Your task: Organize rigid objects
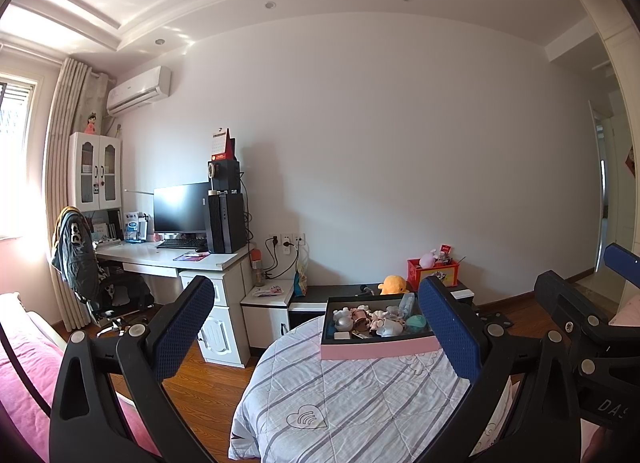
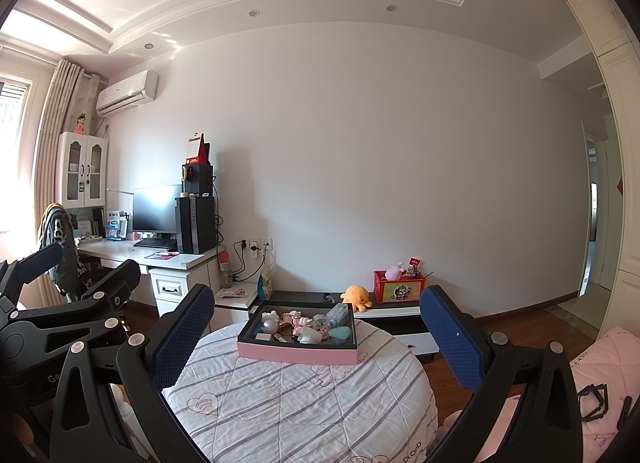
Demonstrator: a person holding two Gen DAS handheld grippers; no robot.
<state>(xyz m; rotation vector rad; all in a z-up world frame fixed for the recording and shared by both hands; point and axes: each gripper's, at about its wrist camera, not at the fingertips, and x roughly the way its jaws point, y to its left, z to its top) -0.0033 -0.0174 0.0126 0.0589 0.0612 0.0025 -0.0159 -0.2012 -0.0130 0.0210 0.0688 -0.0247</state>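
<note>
A pink-sided box (image 1: 376,350) with a dark inside sits at the far end of a round surface covered by a striped quilt (image 1: 340,395). It holds several small rigid items, among them a silver ball (image 1: 343,323) and a teal case (image 1: 417,321). The box also shows in the right wrist view (image 2: 296,355). My left gripper (image 1: 320,327) is open and empty, held back from the box. My right gripper (image 2: 318,327) is open and empty, also short of the box. Each gripper shows at the edge of the other's view.
A low dark cabinet (image 2: 396,313) behind the quilted surface carries an orange plush (image 2: 357,297) and a red box (image 2: 398,287). A white desk (image 1: 168,257) with monitor, computer tower and chair stands at the left. Pink bedding (image 2: 604,363) lies at the right, wooden floor around.
</note>
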